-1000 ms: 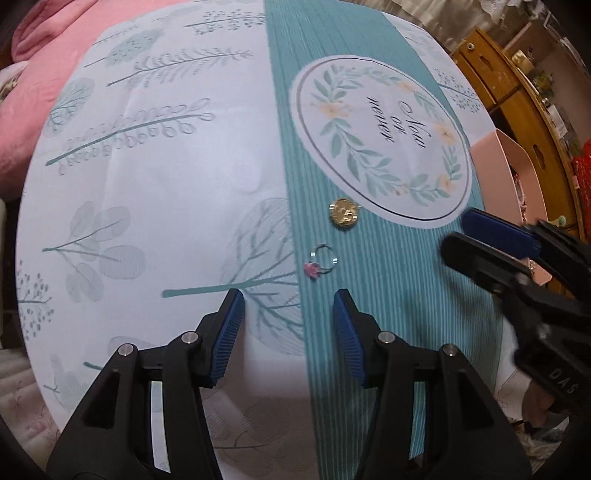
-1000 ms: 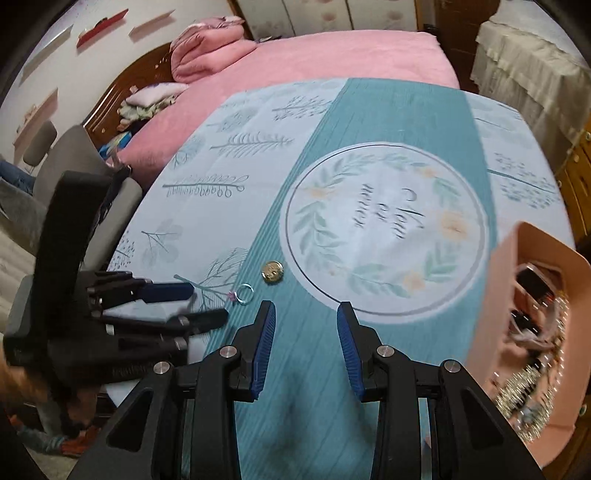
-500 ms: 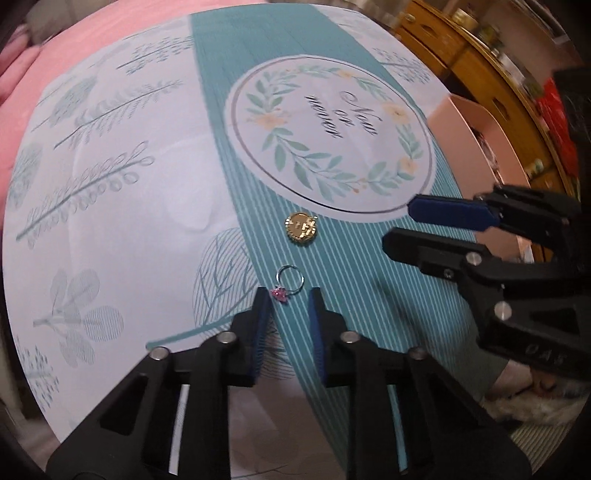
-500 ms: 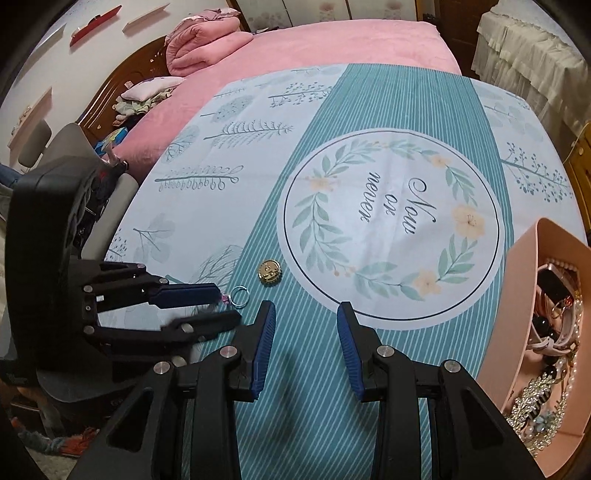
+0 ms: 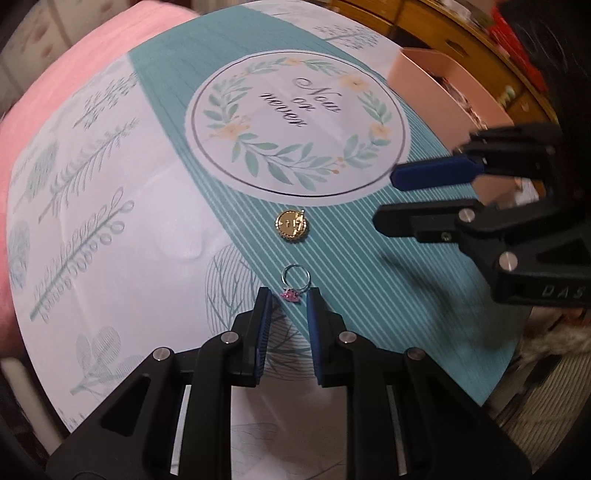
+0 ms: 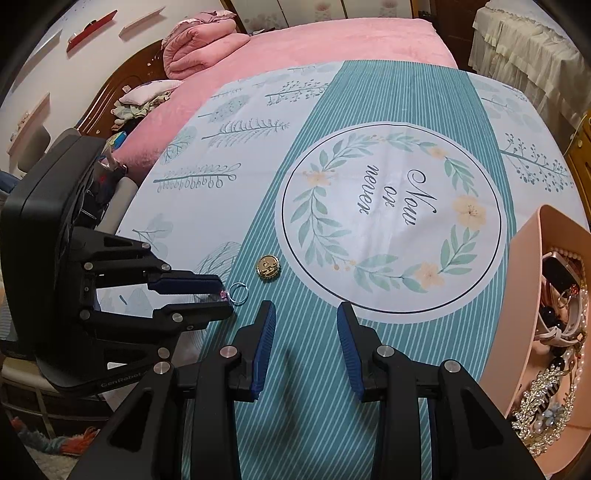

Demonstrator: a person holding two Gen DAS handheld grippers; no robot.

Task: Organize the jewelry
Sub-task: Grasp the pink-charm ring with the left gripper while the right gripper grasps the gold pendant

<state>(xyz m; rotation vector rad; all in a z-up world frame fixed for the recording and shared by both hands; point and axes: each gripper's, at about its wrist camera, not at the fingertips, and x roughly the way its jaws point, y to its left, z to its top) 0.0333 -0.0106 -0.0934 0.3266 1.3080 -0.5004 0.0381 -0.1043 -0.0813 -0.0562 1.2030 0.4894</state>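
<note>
A small silver ring with a pink charm (image 5: pixel 290 295) lies on the teal stripe of the tablecloth (image 5: pixel 166 66). My left gripper (image 5: pixel 289 297) points down at it with narrowed jaws. The charm sits between the tips with a slim gap on each side, so the pads are not pressing it. In the right wrist view the ring (image 6: pixel 239 288) pokes out past the left gripper (image 6: pixel 225 298). A round gold piece (image 5: pixel 292 224) lies just beyond the ring. My right gripper (image 6: pixel 306 314) hovers open over the stripe with nothing between its fingers.
A pink tray (image 6: pixel 517 295) full of several necklaces and beaded pieces stands at the table's right edge. A pink bed (image 6: pixel 332 40) lies behind the table and a wooden cabinet (image 5: pixel 443 22) stands at the far right. The near table edge runs just below both grippers.
My left gripper's jaws have narrowed from wide apart and its wrist has rolled; its tips now flank the ring's pink charm. The right gripper has stayed put and open.
</note>
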